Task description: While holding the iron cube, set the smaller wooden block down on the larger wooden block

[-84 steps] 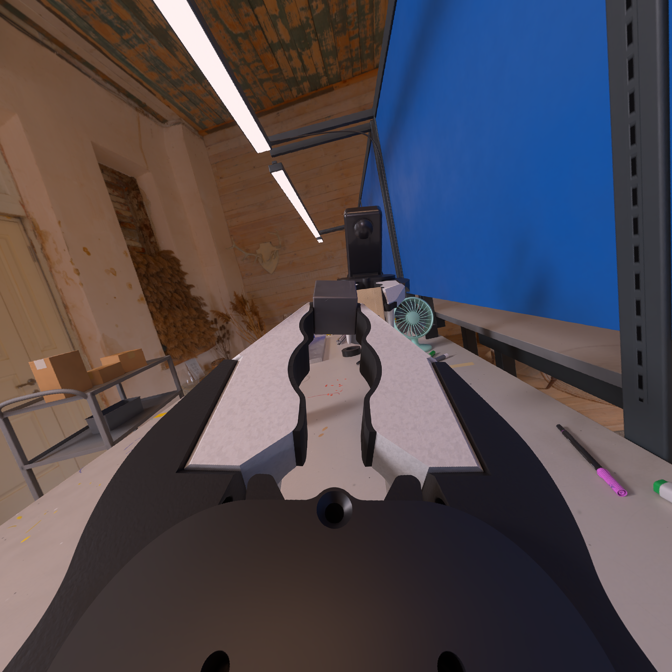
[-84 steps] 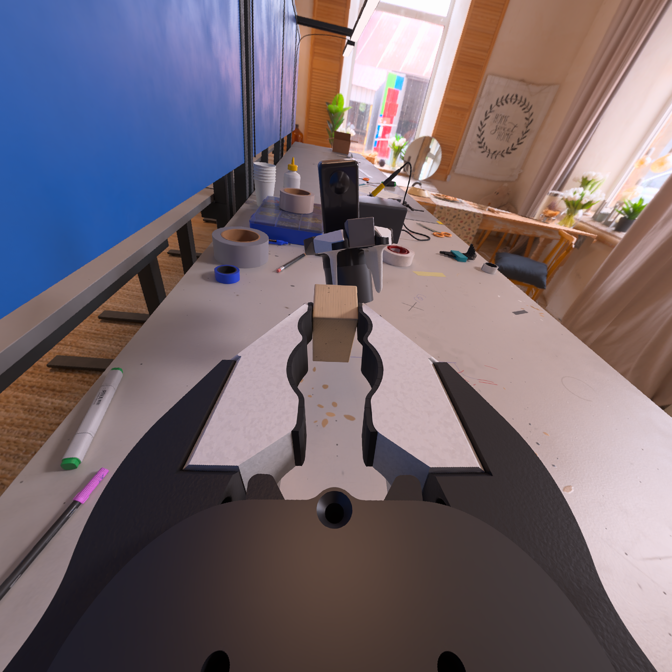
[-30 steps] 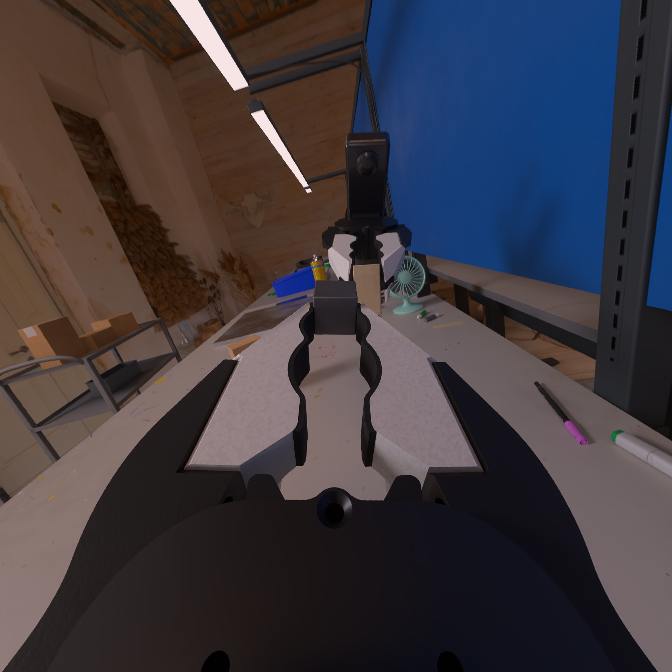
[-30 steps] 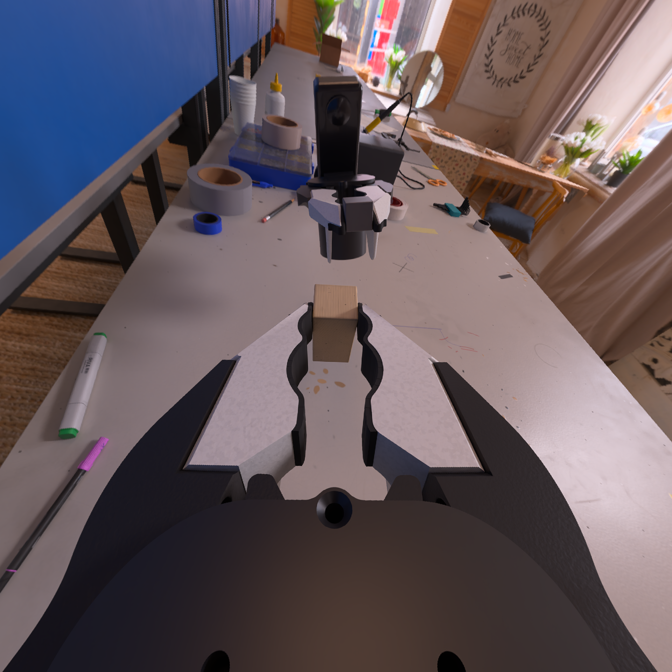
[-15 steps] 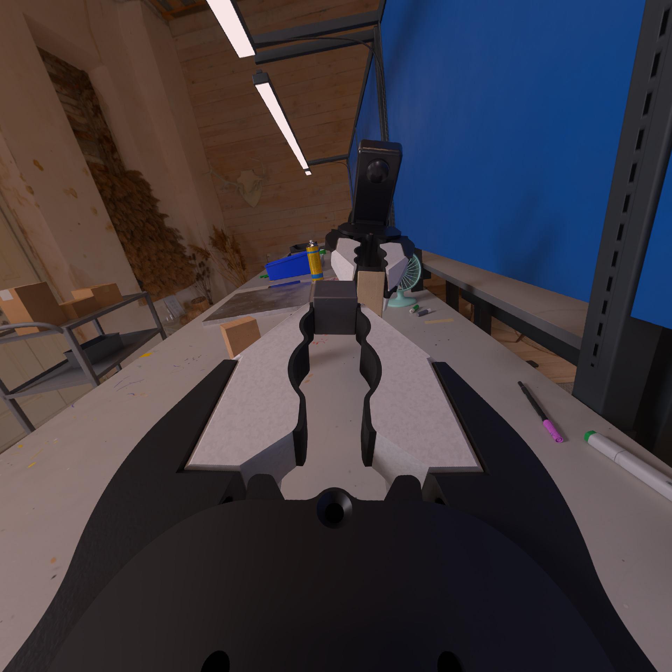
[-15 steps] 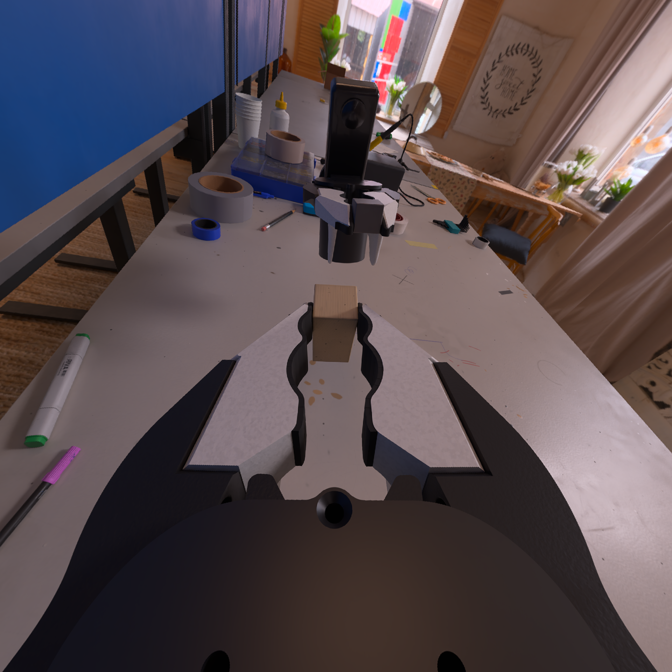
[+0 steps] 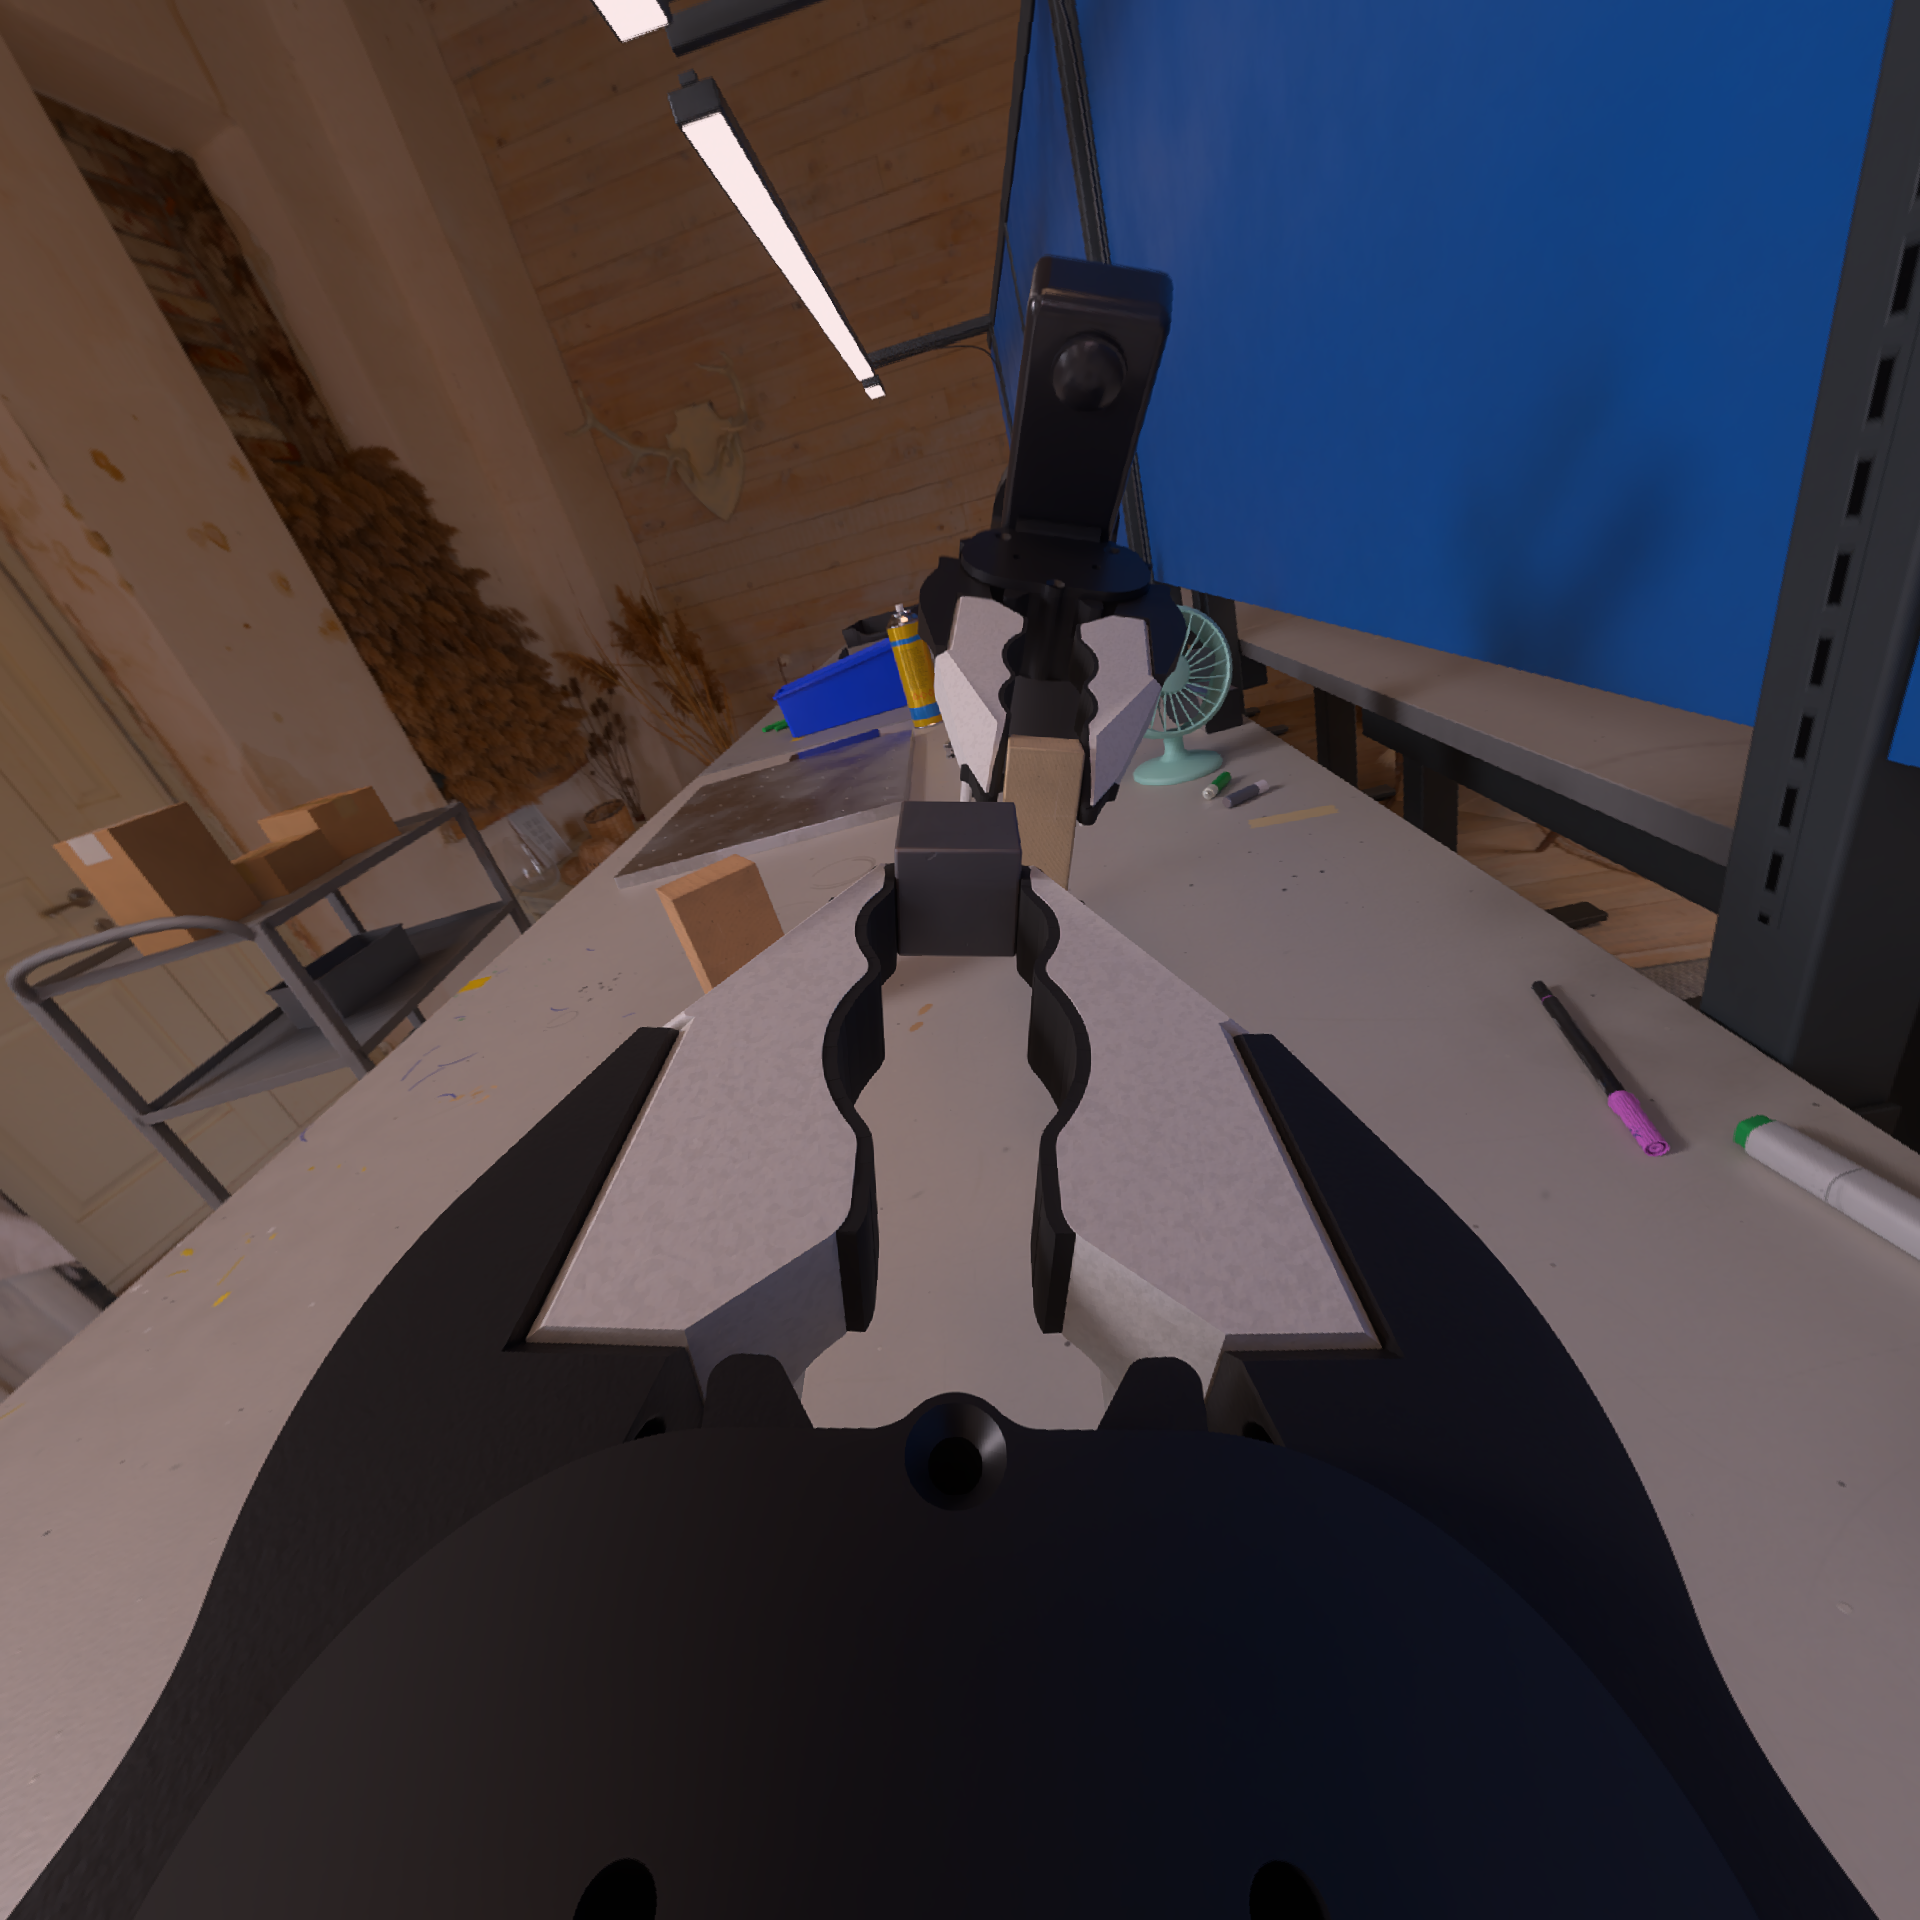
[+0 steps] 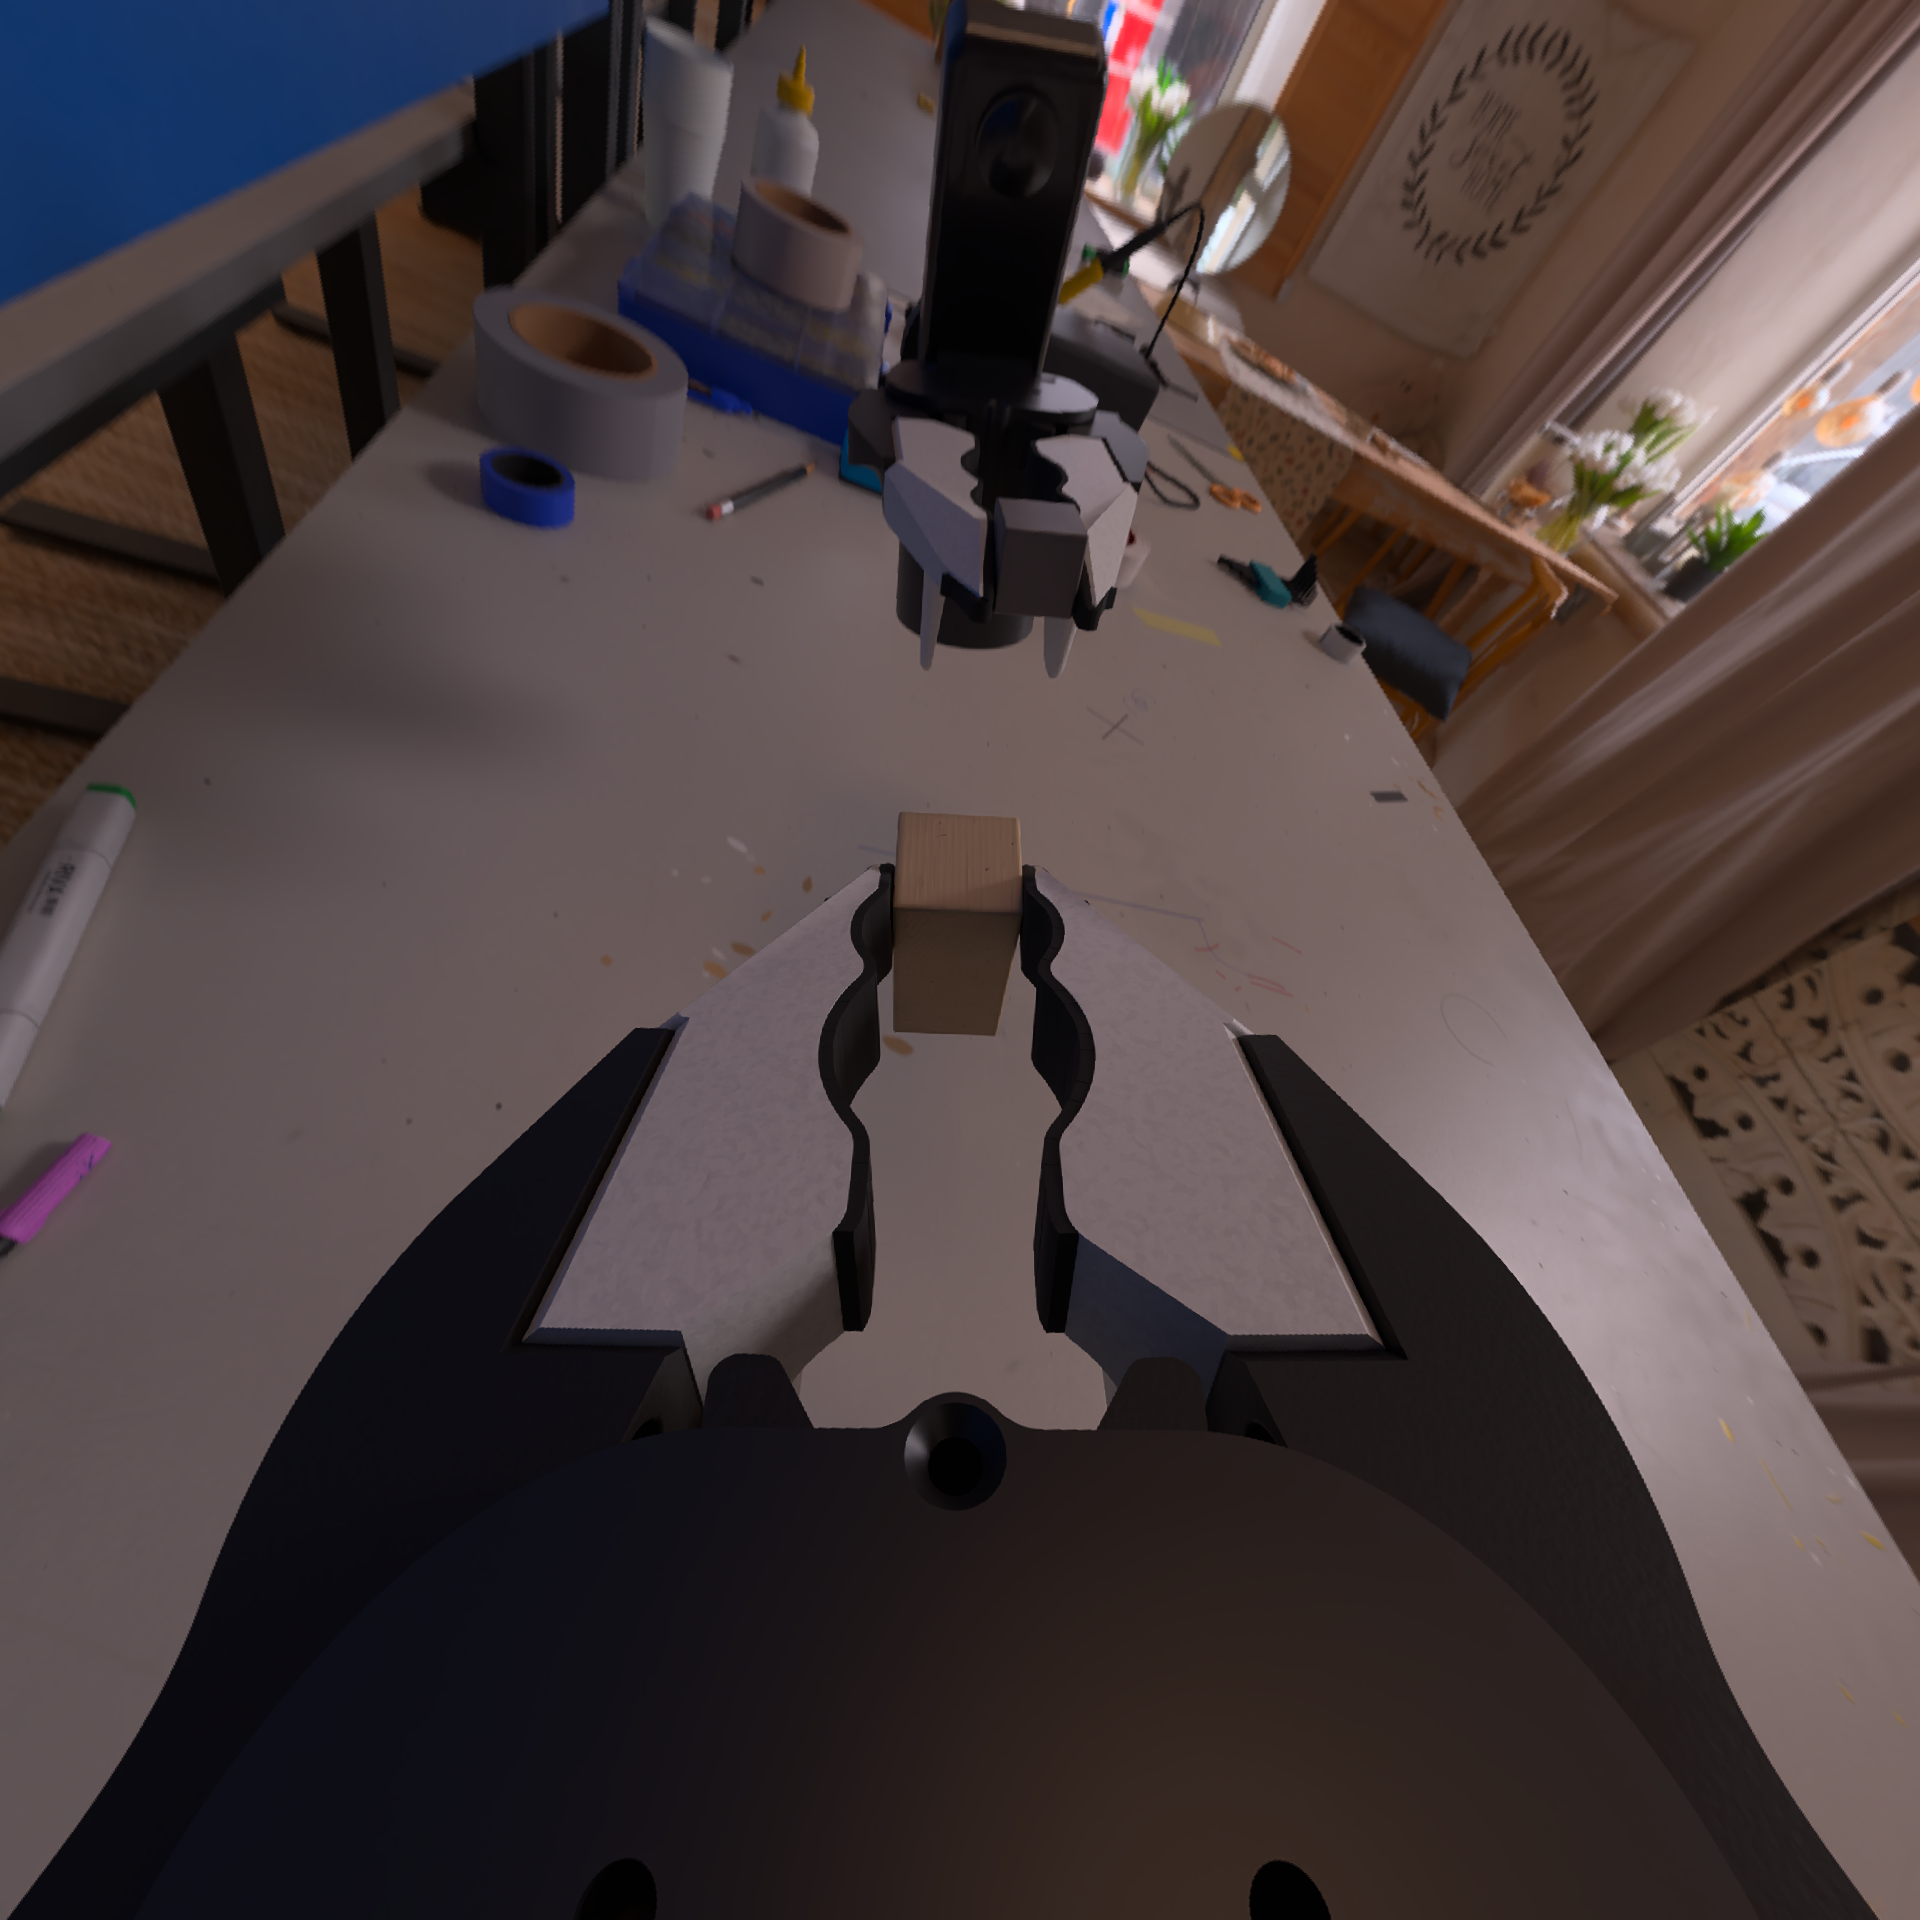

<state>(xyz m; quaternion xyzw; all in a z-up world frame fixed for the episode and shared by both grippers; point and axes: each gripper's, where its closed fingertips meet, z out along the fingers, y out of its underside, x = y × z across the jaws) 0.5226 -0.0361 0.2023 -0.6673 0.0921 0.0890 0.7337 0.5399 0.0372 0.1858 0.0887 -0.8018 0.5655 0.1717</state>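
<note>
My left gripper (image 7: 956, 902) is shut on the dark iron cube (image 7: 956, 891) and holds it above the table. My right gripper (image 8: 956, 914) is shut on the smaller, pale wooden block (image 8: 954, 925), also held above the table. The larger wooden block (image 7: 719, 916) stands on the table, left of and just beyond my left fingertips; it does not show in the right wrist view. The two grippers face each other: the right gripper (image 7: 1044, 800) with its pale block (image 7: 1041, 810) shows beyond the cube, and the left gripper (image 8: 1029, 561) with the cube (image 8: 1039, 551) shows in the right wrist view.
A long grey table (image 8: 520, 831) holds a purple pen (image 7: 1605, 1070) and a green-capped marker (image 7: 1829, 1174) at the right, a metal plate (image 7: 769, 821), blue bin (image 7: 836, 698) and fan (image 7: 1184, 696) far off, and tape rolls (image 8: 577, 379). A dark rack post (image 7: 1818, 623) stands right.
Both grippers have tilted downward. The larger wooden block has come further into the left wrist view. The right gripper looks closer and higher over the table. Both grips are unchanged.
</note>
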